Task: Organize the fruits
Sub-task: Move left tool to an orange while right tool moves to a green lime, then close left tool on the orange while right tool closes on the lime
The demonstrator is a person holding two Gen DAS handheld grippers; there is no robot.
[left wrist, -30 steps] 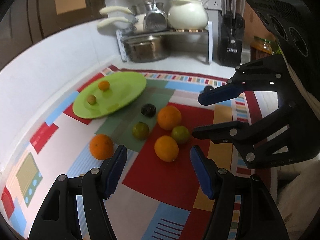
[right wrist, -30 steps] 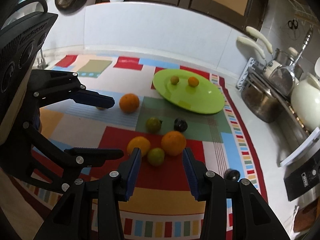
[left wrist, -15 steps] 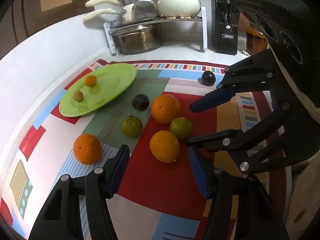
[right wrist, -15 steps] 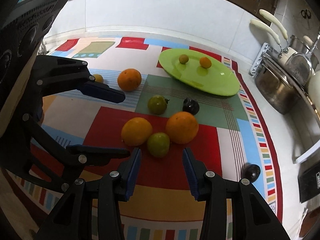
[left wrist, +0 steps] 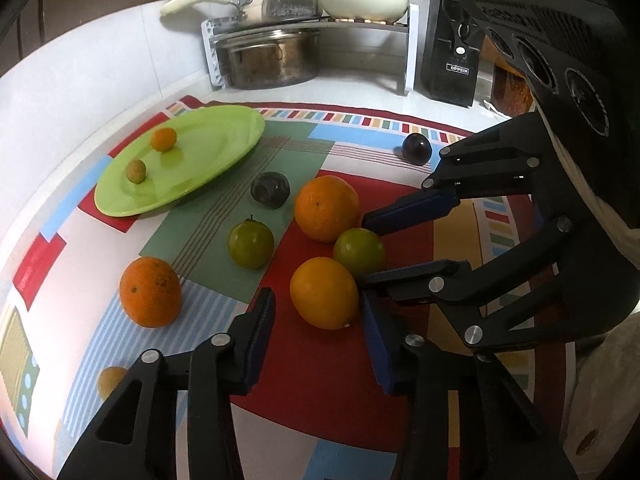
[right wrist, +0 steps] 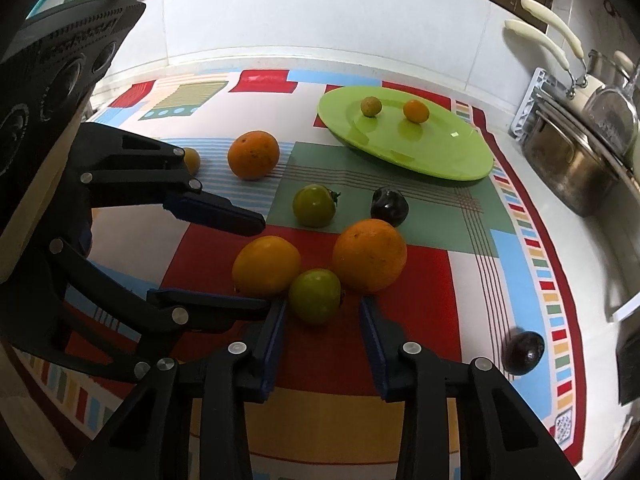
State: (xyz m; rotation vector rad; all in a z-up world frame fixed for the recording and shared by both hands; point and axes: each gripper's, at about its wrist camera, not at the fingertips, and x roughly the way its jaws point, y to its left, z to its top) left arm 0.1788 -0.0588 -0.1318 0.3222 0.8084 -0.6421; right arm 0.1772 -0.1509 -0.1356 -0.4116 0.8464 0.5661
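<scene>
Both claws gape wide: left gripper (left wrist: 316, 312) flanks the yellow orange (left wrist: 324, 293), right gripper (right wrist: 323, 312) the green fruit (right wrist: 315, 295)

Left gripper (left wrist: 318, 322) gapes around a yellow-orange fruit (left wrist: 324, 293) on the mat (left wrist: 320, 380).

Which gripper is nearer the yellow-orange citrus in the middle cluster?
Left. The open left gripper has the yellow-orange citrus right between its fingertips. The open right gripper is lined up on the green fruit beside it instead.
</scene>
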